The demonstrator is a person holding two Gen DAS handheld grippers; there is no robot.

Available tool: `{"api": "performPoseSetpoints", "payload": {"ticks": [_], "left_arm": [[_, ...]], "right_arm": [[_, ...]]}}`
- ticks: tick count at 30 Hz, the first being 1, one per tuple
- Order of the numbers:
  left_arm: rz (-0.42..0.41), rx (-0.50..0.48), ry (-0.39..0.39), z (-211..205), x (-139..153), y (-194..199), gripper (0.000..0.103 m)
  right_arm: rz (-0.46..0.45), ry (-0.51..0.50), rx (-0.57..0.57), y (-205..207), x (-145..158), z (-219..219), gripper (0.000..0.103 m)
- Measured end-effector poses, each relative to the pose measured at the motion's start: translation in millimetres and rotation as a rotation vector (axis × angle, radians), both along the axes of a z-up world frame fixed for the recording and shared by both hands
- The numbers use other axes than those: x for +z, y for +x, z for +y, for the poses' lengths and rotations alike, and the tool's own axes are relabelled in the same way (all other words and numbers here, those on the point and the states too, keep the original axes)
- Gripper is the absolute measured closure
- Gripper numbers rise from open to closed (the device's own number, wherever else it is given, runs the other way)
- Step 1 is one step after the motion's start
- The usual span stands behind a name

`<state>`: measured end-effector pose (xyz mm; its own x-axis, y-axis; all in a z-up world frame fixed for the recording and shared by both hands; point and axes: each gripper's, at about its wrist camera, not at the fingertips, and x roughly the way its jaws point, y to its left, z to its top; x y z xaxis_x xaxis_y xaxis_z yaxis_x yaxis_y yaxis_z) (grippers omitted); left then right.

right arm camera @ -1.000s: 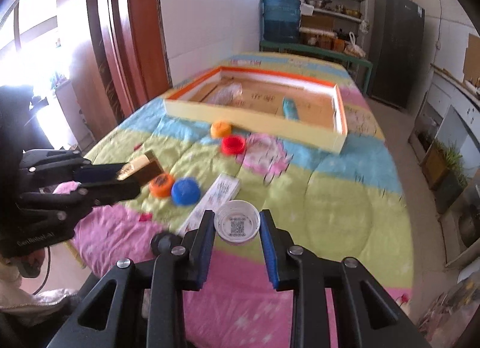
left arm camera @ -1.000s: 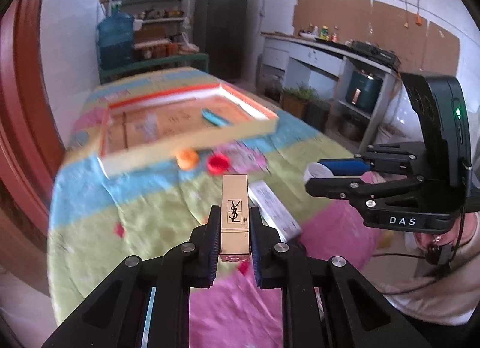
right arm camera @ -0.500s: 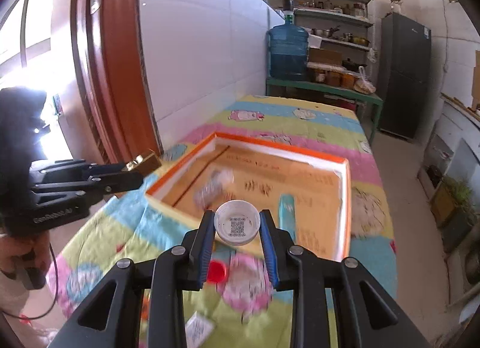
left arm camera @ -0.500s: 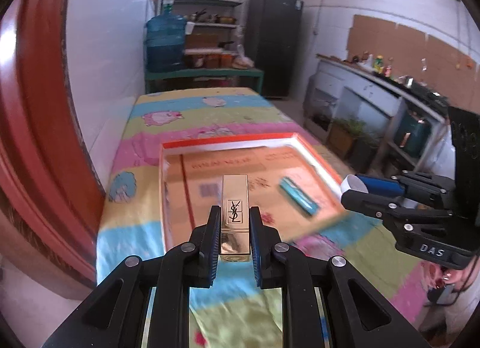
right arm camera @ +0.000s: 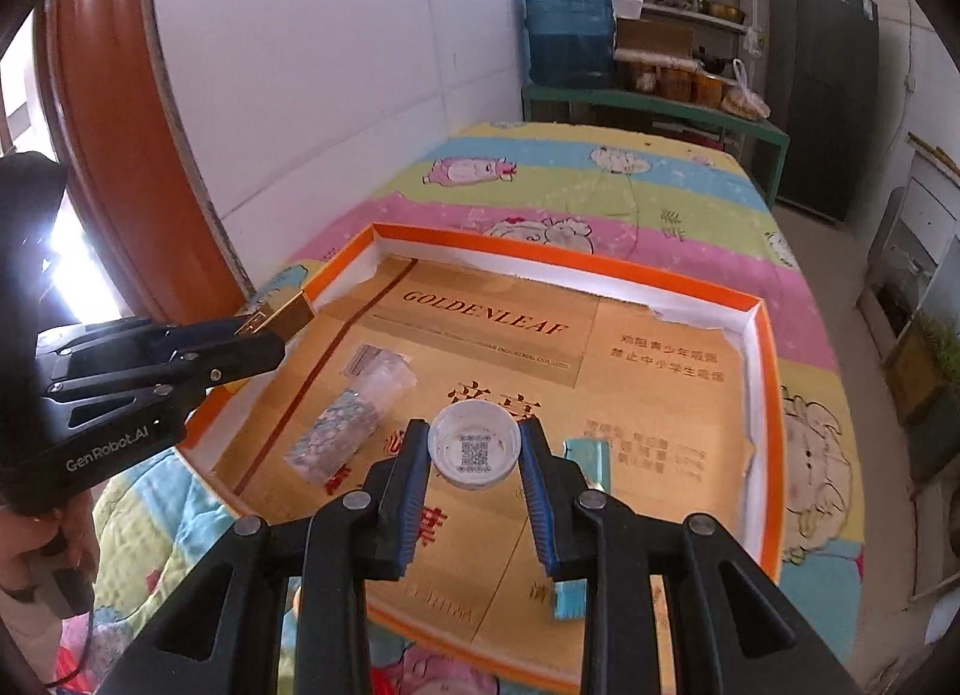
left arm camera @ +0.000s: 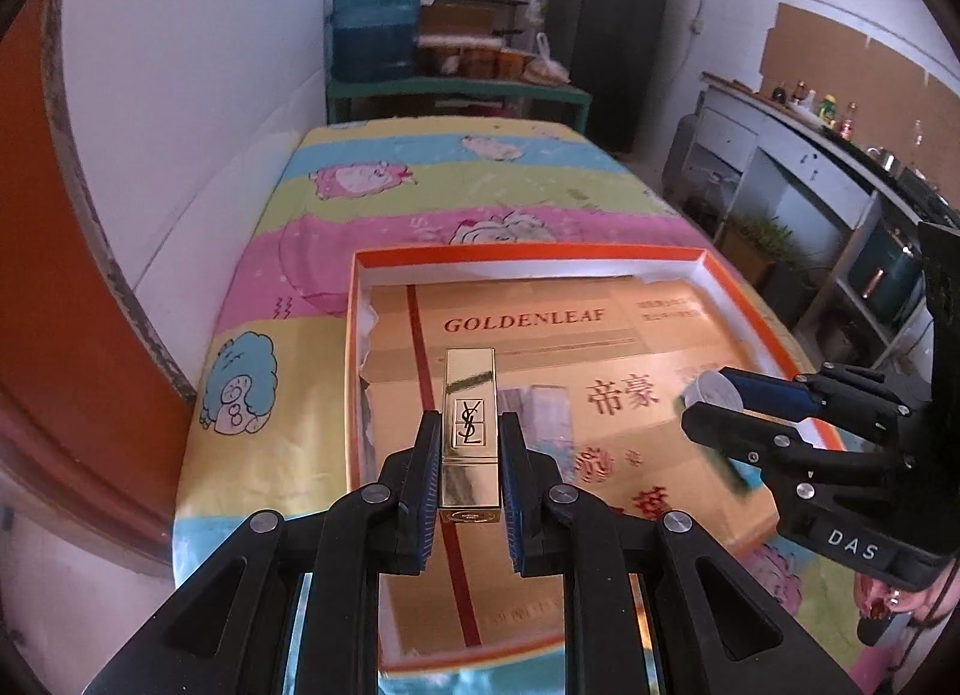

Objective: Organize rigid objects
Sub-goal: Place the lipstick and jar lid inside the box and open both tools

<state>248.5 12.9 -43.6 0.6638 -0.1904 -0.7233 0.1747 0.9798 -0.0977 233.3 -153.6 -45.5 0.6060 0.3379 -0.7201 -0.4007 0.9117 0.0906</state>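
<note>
My left gripper (left arm camera: pixel 469 449) is shut on a gold lipstick case (left arm camera: pixel 470 419) and holds it above the left part of an orange-rimmed cardboard tray (left arm camera: pixel 528 255). It also shows in the right wrist view (right arm camera: pixel 282 318) over the tray's left rim (right arm camera: pixel 336 275). My right gripper (right arm camera: pixel 475 455) is shut on a white bottle cap (right arm camera: pixel 475 444) with a QR code inside, held above the tray's middle. The cap also shows in the left wrist view (left arm camera: pixel 711 390). In the tray lie a glittery bar (right arm camera: pixel 333 440), a clear packet (right arm camera: pixel 381 374) and a teal bar (right arm camera: pixel 591 458).
The tray lies on a bed with a striped cartoon sheet (right arm camera: pixel 600 179). A white wall and red door frame (right arm camera: pixel 108 113) run along the left. A blue water jug (right arm camera: pixel 567 29), shelves and a dark fridge (right arm camera: pixel 822 77) stand beyond the bed.
Both grippers have moved forward from the near part of the bed, over the loose caps, to above the tray. Each still holds its object.
</note>
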Motion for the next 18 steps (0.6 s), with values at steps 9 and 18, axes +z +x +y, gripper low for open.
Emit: {"api": "performPoseSetpoints", "payload": {"ticks": [9, 18], "left_arm": [[0.047, 0.01, 0.011, -2, -22, 22, 0.085], [0.084, 0.005, -0.001, -2, -35, 31, 0.085]], "right_arm": [[0.032, -0.019, 0.0, 19, -14, 7, 0.073], [0.062, -0.048, 0.01, 25, -26, 12, 0.073]]}}
